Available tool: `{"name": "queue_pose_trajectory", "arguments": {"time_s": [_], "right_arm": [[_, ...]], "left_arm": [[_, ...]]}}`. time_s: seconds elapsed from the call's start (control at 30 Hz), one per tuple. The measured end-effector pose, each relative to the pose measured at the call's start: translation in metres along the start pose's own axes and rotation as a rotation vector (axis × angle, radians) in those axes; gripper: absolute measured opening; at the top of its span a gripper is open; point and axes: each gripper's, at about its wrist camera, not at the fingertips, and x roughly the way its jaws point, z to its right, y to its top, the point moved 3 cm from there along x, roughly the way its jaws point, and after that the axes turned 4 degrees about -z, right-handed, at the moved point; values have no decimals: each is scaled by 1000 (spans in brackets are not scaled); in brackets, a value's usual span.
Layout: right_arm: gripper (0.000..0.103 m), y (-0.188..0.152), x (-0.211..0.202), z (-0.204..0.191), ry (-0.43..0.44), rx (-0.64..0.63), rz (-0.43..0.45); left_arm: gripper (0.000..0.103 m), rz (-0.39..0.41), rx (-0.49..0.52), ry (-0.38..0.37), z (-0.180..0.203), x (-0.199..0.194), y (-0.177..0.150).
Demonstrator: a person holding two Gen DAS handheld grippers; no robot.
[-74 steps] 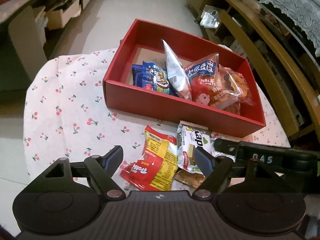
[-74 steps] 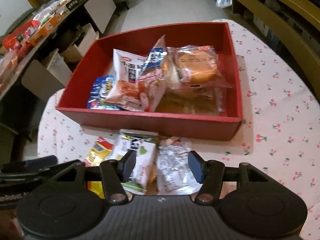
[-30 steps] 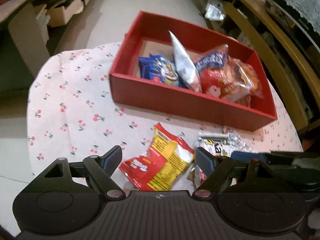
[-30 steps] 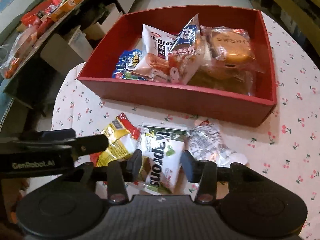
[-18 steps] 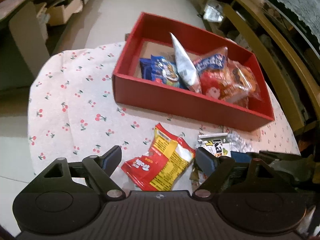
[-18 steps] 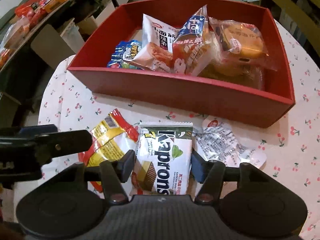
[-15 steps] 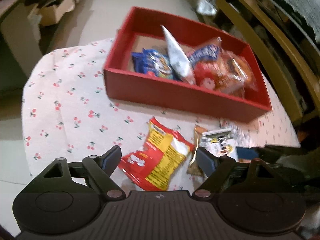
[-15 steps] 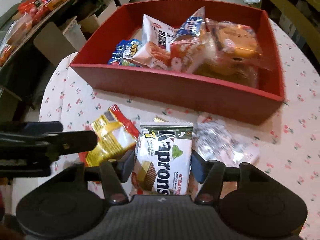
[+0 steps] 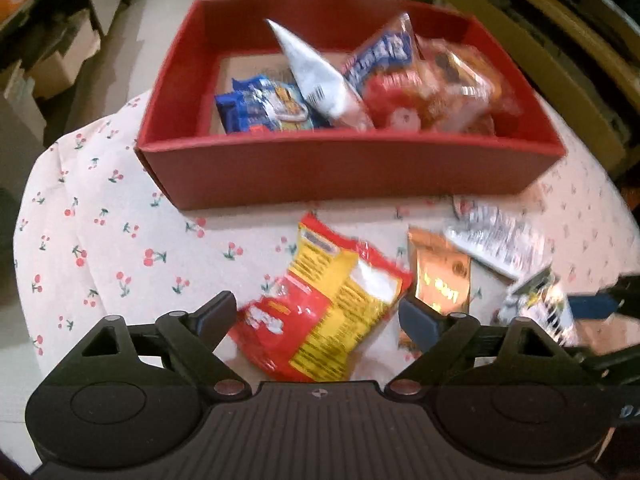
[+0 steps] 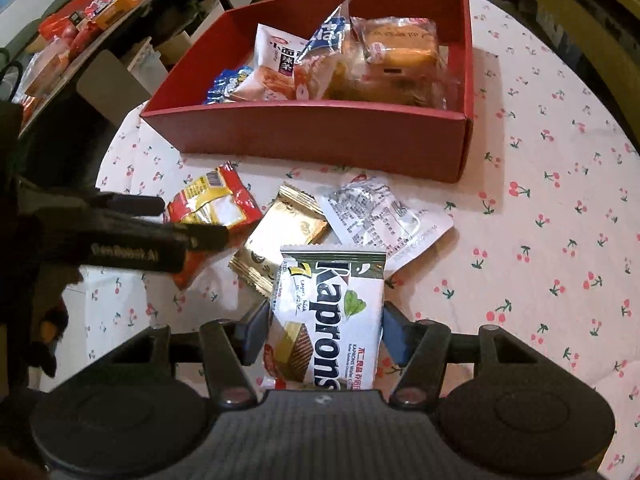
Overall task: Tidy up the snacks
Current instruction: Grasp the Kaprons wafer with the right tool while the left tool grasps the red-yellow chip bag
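Note:
My left gripper (image 9: 318, 316) hovers low over a red and yellow snack bag (image 9: 328, 304) on the cherry-print cloth. Its jaws are opening; the bag lies between them, untouched by the pads. My right gripper (image 10: 326, 322) is shut on a white and green Kaprons wafer pack (image 10: 328, 320), held just above the table. A gold packet (image 10: 280, 232) and a clear printed packet (image 10: 384, 216) lie in front of it. The red box (image 10: 320, 132) behind holds several snacks. In the left wrist view the red box (image 9: 348, 176) fills the back.
The round table's cloth (image 9: 100, 240) drops off at the left and near edges. Cluttered shelves and cardboard boxes (image 10: 100, 12) stand at the left. A wooden rail (image 9: 540, 60) runs along the right. The left gripper's fingers (image 10: 208, 236) reach in over the red bag (image 10: 212, 204).
My right gripper has closed on the Kaprons pack and lifted it, uncovering the gold packet. My left gripper has sunk towards the red and yellow bag and rolled, its jaws wider.

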Motion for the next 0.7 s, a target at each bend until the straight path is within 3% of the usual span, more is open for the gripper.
{"name": "queue_pose_trajectory", "arguments": {"time_s": [0.1, 0.3, 0.47, 0.6, 0.7], "right_arm": [[65, 2, -1, 1, 20, 3, -1], [65, 2, -2, -3, 34, -4, -3], [65, 3, -3, -2, 21, -5, 1], [65, 4, -6, 6, -3, 8, 15], [65, 4, -8, 11, -14, 18, 21]], "left_arm": [[92, 19, 8, -49, -2, -7, 7], [92, -61, 133, 8, 9, 16, 2], [92, -55, 104, 24, 5, 20, -4], [74, -56, 117, 67, 14, 13, -20], [71, -58, 102, 72, 19, 8, -32]]}}
